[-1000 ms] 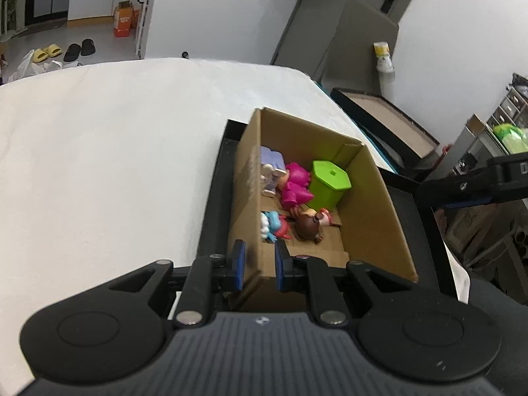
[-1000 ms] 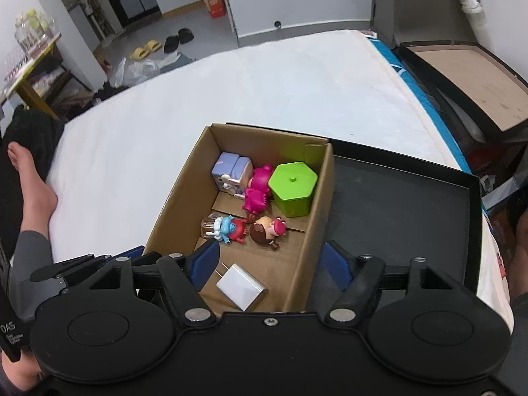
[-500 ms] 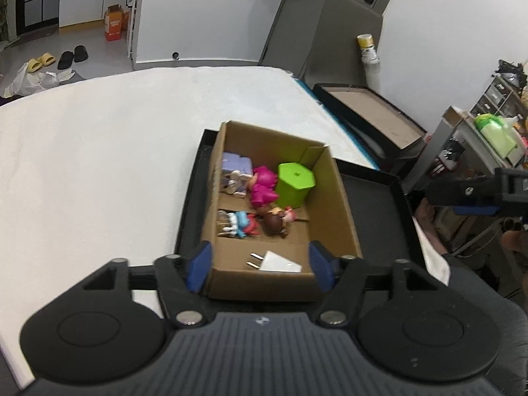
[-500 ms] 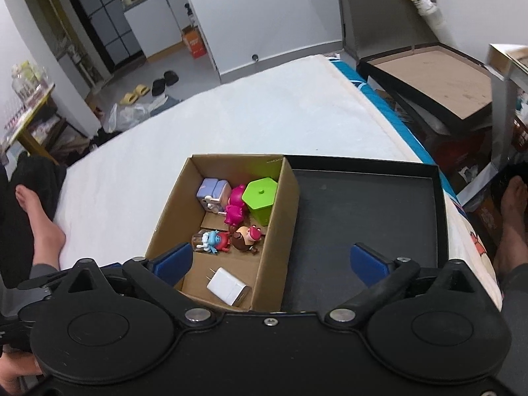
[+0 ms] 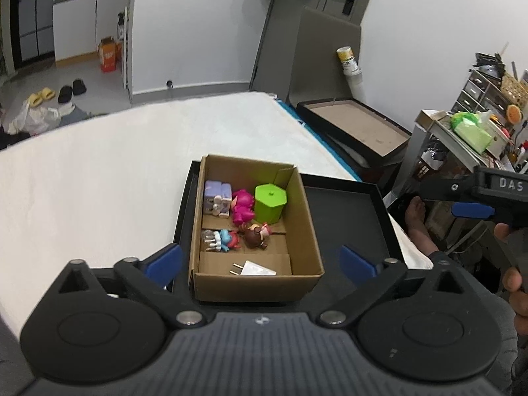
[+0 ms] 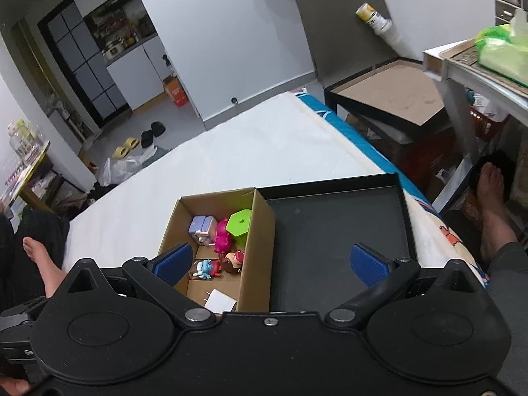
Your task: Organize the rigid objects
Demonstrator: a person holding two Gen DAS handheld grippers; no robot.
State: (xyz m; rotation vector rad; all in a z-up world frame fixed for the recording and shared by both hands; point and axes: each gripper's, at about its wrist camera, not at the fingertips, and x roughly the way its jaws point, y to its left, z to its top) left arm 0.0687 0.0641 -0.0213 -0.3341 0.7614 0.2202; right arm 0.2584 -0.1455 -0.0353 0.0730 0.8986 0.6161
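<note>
We hold both tools above the near end of a white-covered bed, and neither grips anything. Our left tool is spread wide, its blue pads standing on either side of the brown cardboard box without touching it. Our right tool is likewise released, one pad over the box's near left corner and the other over the bare floor of the shallow black tray.

The cardboard box sits in the left part of that black tray, which lies on the bed. Inside the box, at the far end, a lilac cube-shaped toy stands by the left wall, a bright pink figurine is just beside it, and a lime-green hexagonal lidded container stands upright to the right. In the middle, a blue-and-red figurine lies next to a small brown-haired doll. At the near end a white plug-in charger lies flat with its prongs pointing left.

Beyond the bed's right edge, a second black tray with a brown board bottom rests lower down, and a green tissue pack sits on a side shelf.
</note>
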